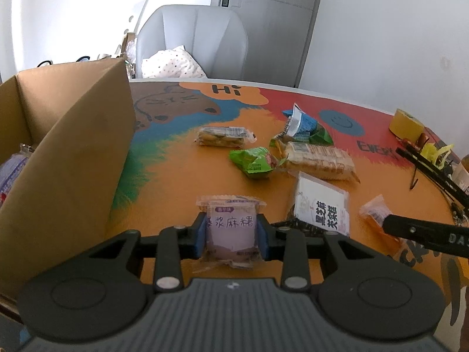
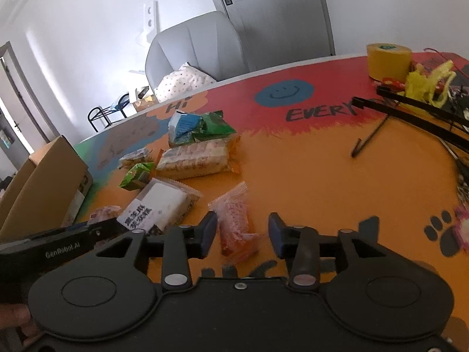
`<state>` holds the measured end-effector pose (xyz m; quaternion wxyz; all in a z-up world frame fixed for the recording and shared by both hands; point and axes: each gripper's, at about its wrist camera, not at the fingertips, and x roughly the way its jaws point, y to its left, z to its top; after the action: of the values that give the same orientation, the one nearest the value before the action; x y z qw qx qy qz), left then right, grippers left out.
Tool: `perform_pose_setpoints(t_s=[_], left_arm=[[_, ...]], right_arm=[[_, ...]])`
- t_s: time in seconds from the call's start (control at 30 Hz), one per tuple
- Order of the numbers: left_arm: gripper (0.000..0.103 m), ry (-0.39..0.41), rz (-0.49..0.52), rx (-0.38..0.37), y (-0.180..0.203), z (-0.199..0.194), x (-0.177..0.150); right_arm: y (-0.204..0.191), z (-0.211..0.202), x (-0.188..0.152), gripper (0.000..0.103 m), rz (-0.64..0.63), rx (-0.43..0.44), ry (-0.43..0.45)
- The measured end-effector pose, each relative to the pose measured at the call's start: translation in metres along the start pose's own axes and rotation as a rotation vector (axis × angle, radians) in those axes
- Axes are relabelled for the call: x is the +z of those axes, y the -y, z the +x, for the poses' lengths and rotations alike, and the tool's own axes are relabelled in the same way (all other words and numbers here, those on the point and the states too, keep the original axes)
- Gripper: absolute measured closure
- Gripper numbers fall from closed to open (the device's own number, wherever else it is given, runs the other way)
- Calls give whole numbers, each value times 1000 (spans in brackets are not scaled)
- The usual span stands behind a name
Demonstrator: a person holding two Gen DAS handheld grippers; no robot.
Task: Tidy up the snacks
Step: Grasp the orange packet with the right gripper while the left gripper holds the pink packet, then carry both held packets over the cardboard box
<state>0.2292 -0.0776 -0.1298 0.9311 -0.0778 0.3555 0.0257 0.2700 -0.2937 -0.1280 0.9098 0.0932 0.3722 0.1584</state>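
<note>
Snacks lie scattered on the painted table (image 1: 181,158), with an open cardboard box (image 1: 73,152) standing at its left edge, some packets already visible inside.

Largest of the loose packets is a long cracker pack (image 1: 319,161); then a white packet with black lettering (image 1: 322,205), a clear-wrapped bar (image 1: 224,136), two green pouches (image 1: 253,162), a blue-and-white pouch (image 1: 299,121) and a small orange packet (image 2: 236,228). That makes seven on the table, plus one in hand.

The left gripper (image 1: 231,234) has its fingers closed against both sides of a pale purple mochi packet (image 1: 230,230), held just above the table and beside the box. The right gripper (image 2: 241,231) hangs with fingers wide apart, the small orange packet between them and nearer the left finger, nothing gripped.

Risks, as a judgement: the soft purple packet is pinched across its middle and could slip or squash on the way over the tall box wall. The orange packet sits off-centre, so closing now might push it aside rather than catch it.
</note>
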Motion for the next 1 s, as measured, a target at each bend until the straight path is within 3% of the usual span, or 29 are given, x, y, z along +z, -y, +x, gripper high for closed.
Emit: perform_pose_setpoints(t_s=[0.37, 0.5, 0.53, 1.0], left_arm=[[70, 13, 5, -11, -2, 1, 0], [70, 9, -8, -20, -5, -1, 1], [71, 6, -10, -22, -5, -1, 1], [71, 40, -11, -44, -4, -33, 3]], right_arm=[[-22, 10, -1, 51, -119, -56, 2], [-22, 5, -4, 78, -139, -76, 2], [-21, 4, -4, 80, -129, -67, 0], [-27, -28, -4, 84, -76, -3, 51]])
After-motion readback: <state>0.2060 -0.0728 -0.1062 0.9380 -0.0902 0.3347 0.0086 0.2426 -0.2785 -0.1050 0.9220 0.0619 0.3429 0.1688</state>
